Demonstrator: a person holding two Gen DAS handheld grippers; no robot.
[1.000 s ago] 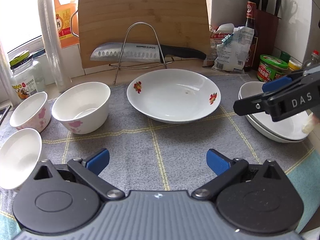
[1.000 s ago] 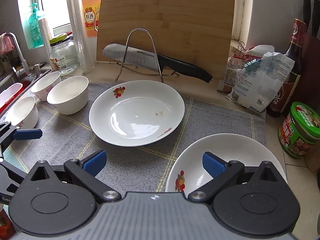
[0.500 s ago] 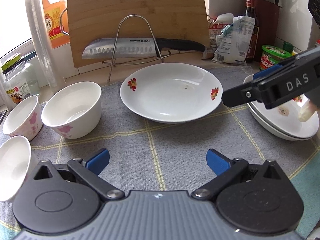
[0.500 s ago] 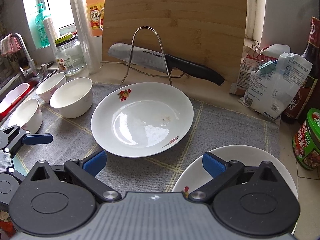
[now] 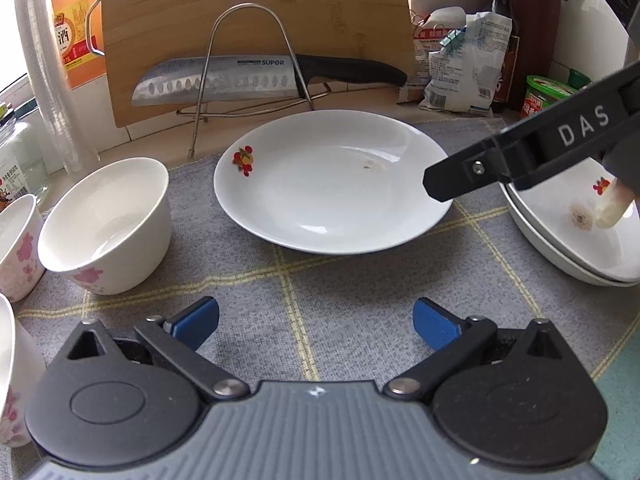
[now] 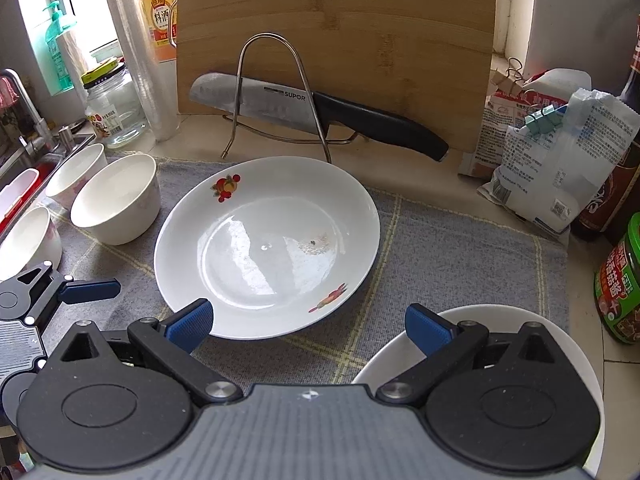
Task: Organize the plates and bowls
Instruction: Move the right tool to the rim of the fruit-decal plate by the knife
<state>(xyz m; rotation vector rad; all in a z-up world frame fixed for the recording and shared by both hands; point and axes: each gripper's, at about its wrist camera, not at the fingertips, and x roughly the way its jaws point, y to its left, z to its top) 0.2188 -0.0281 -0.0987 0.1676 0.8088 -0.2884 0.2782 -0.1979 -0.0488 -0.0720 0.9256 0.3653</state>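
A white plate with fruit prints (image 5: 332,184) (image 6: 268,244) lies in the middle of the grey checked cloth (image 5: 304,284). Two stacked plates (image 5: 572,248) sit at the right; their rim (image 6: 472,316) shows under my right gripper. Three white bowls stand at the left: a plain-rimmed one (image 5: 106,224) (image 6: 116,198), a pink-flowered one (image 5: 18,244) and a near one (image 6: 28,240). My left gripper (image 5: 316,322) is open and empty above the cloth in front of the single plate. My right gripper (image 6: 308,324) is open at that plate's near edge, its left finger over the rim.
A cleaver (image 5: 260,78) rests on a wire rack (image 6: 276,92) before a leaning wooden cutting board (image 6: 336,32). Bags (image 6: 556,160), a sauce bottle and a green-lidded jar (image 6: 620,284) crowd the right. A glass jar (image 6: 112,108) and a sink (image 6: 24,168) lie left.
Both grippers have moved forward toward the middle plate, which now looks larger in each view. The right gripper has come in over that plate's near edge. Both stay open.
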